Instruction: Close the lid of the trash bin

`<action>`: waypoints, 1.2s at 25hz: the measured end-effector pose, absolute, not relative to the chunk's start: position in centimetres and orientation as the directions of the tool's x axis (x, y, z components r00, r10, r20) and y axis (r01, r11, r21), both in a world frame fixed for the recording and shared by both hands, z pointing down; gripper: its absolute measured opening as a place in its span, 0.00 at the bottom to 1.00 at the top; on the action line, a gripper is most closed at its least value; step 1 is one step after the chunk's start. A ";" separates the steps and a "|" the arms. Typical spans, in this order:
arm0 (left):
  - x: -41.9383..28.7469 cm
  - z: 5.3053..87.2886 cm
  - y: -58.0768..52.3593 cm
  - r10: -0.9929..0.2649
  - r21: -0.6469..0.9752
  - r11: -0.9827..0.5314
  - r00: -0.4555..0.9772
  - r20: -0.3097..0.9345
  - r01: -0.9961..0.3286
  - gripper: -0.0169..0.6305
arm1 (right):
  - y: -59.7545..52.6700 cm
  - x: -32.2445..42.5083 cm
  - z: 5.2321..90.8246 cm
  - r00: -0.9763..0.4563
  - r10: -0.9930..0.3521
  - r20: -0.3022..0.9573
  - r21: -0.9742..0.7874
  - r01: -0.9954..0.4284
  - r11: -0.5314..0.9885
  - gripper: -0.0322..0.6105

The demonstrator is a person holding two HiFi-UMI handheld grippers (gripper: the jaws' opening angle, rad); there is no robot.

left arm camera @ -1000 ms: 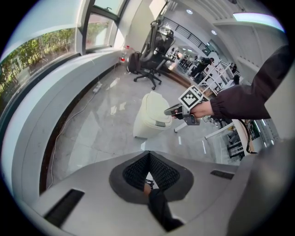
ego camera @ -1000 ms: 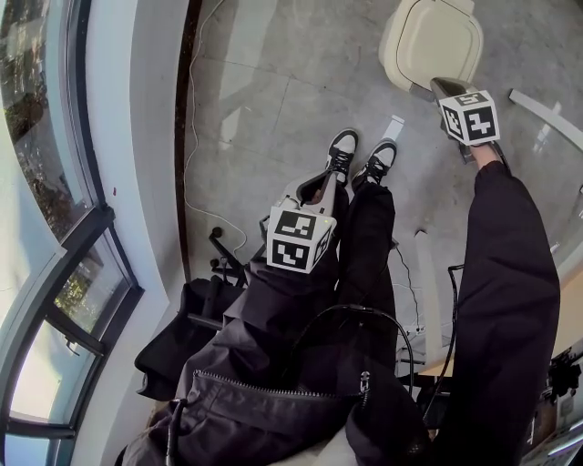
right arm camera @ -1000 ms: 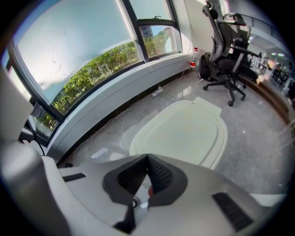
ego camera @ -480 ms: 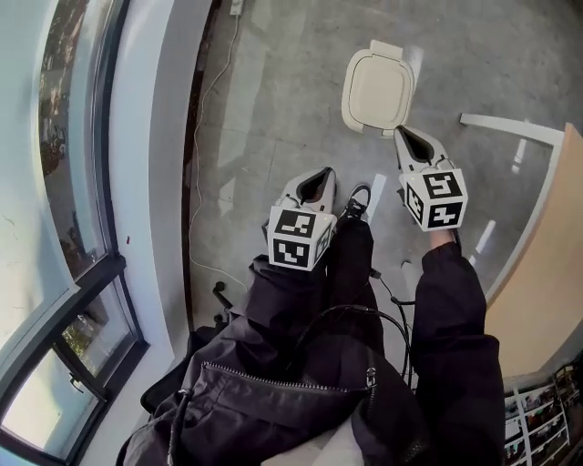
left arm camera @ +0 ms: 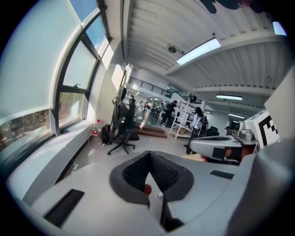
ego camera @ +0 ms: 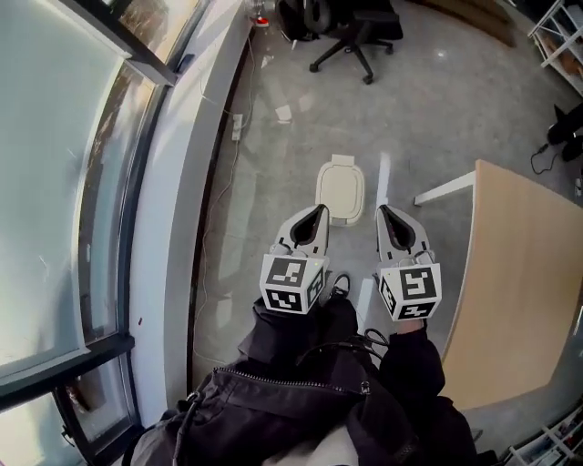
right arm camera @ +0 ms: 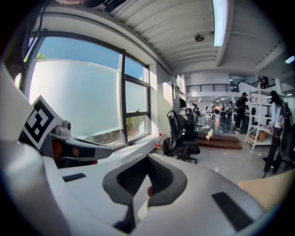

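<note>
Closure is plain on both sides: the left tool (left arm camera: 148,156) has its jaws pressed together with nothing between them, and the right tool (right arm camera: 148,160) is clenched empty in the same way.

A second ago the right tool sat low, right at the cream lid (ego camera: 340,188), while the left hung by the person's knee. Now both are lifted and held side by side in front of the body, pointing forward. The head view has swung up with them, so the trash bin (ego camera: 343,162) looks small, out on the floor (ego camera: 428,118) beyond the two tips and well apart from either. Its lid lies flat over the opening. Judging by that, the closing is done and the tools have drawn away from it, with nothing left to grasp.

Only the head view shows the bin at all. It stands on the grey floor between the window (ego camera: 64,182) wall and the corner of the wooden tabletop (ego camera: 515,273), with an office chair (ego camera: 351,27) further off.

The two gripper views look out almost level and miss the bin entirely. They give the room instead: the same chair (left arm camera: 123,133), white shelves (left arm camera: 182,120), ceiling lights (left arm camera: 198,50) and distant people. Each also catches the other tool at its edge, which confirms that the pair are level with each other.
</note>
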State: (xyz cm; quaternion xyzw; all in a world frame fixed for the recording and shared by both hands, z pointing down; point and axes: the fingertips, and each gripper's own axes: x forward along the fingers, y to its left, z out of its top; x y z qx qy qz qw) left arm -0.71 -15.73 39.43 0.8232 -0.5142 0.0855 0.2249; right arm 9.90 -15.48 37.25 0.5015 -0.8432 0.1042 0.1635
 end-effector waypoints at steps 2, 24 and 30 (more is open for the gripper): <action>-0.4 34.8 -15.4 -0.830 0.262 -0.390 0.460 0.316 -0.883 0.02 | -14.4 10.5 32.7 -0.430 -0.843 0.323 -0.018 -0.893 0.449 0.06; 2.0 16.3 -13.1 -0.850 0.082 -0.519 0.524 0.053 -0.851 0.02 | -11.3 11.6 12.5 -0.390 -0.921 0.014 0.119 -0.914 0.388 0.06; 1.9 15.2 -13.4 -0.852 0.068 -0.520 0.522 0.031 -0.852 0.02 | -11.2 11.1 11.3 -0.401 -0.916 -0.006 0.132 -0.908 0.397 0.06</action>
